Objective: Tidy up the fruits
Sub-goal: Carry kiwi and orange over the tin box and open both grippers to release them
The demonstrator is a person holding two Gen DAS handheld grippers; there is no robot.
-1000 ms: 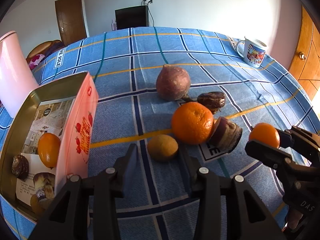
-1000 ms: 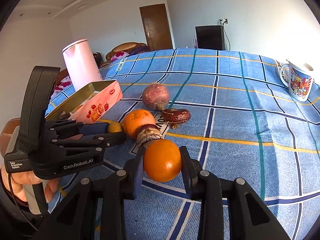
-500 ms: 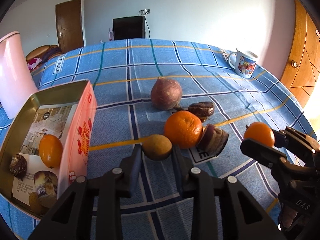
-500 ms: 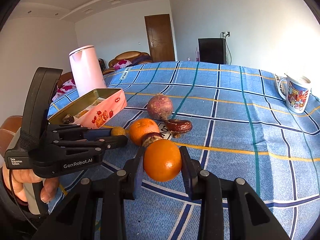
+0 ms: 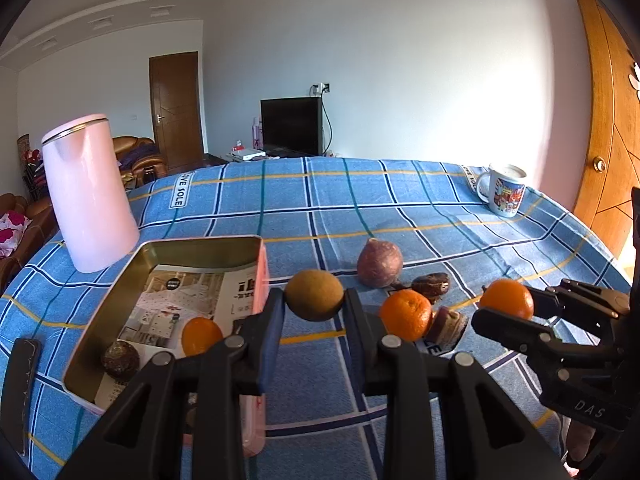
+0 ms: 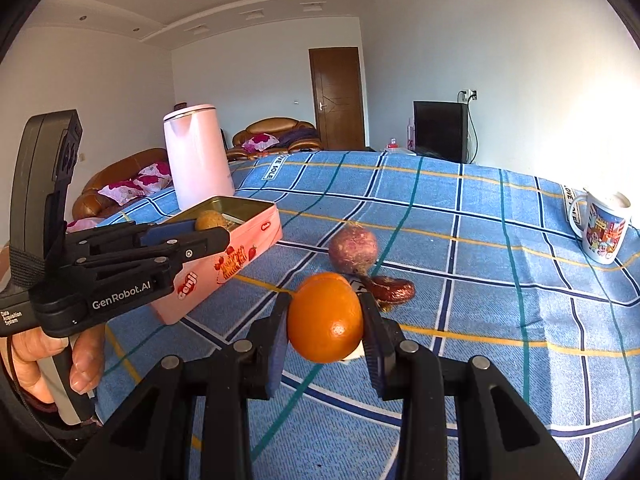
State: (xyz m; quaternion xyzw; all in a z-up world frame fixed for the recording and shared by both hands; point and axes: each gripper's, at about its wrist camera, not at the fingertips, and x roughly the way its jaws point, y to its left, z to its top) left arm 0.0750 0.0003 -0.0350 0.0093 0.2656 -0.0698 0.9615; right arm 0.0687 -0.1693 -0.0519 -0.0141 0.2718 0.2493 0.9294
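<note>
My left gripper [image 5: 314,306] is shut on a brown-green kiwi [image 5: 314,294] and holds it above the cloth, beside the pink tin [image 5: 200,246]. In the right wrist view the kiwi [image 6: 211,220] hangs near the tin's rim [image 6: 248,204]. My right gripper [image 6: 325,320] is shut on a small orange [image 6: 325,317], held above the table; it shows at the right of the left wrist view [image 5: 506,299]. A larger orange [image 5: 405,314], a purple round fruit [image 5: 379,262], a dark date-like fruit [image 5: 431,283] and a cut brown piece [image 5: 448,325] lie on the cloth.
The tin holds a small orange [image 5: 201,335], a dark round fruit [image 5: 120,360] and printed paper. A pink kettle [image 5: 90,196] stands behind the tin. A printed mug [image 5: 504,194] stands at the far right. A dark flat object [image 5: 20,392] lies at the left edge.
My left gripper closed on the kiwi and lifted it off the cloth, moving left toward the tin. My right gripper rose slightly, still holding the orange.
</note>
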